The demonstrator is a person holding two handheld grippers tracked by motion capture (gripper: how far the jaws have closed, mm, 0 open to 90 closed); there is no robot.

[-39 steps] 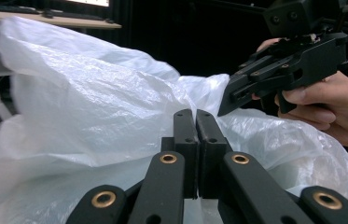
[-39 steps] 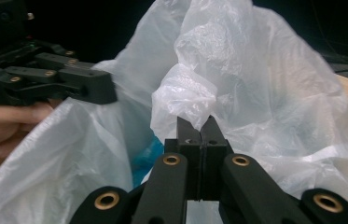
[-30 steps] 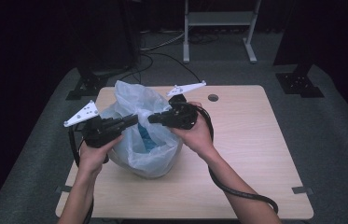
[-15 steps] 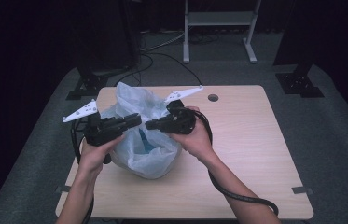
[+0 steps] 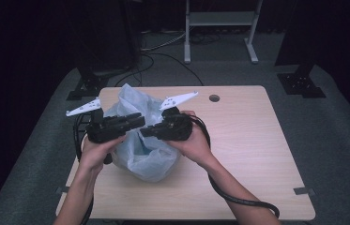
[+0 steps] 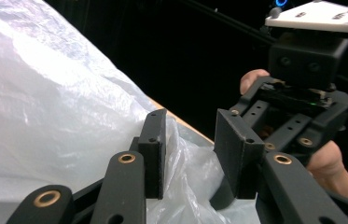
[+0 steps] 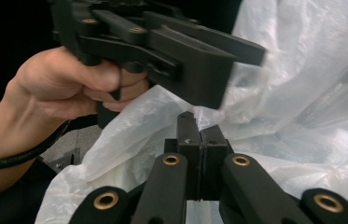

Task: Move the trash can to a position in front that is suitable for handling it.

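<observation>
A crumpled translucent white plastic bag (image 5: 150, 159) stands on the wooden table (image 5: 257, 140), with something bluish faintly showing inside. My left gripper (image 5: 137, 120) hovers at the bag's upper left. Its jaws have just been opening and now stand apart (image 6: 190, 140), with loose film low in the gap and no pad pressing on it. My right gripper (image 5: 145, 132) faces it from the right. In the right gripper view its jaws (image 7: 200, 135) are closed together on a fold of the bag's rim (image 7: 139, 116). The two grippers nearly meet tip to tip above the bag.
A small round hole (image 5: 214, 98) sits in the table's far side. The right gripper's black cable (image 5: 238, 199) loops over the near right of the tabletop. Black stand feet (image 5: 88, 86) and a white rack (image 5: 219, 18) stand on the floor behind.
The left gripper's jaws have spread apart and no longer pinch the bag. Both hands stay roughly in place, and the right gripper keeps its hold.
</observation>
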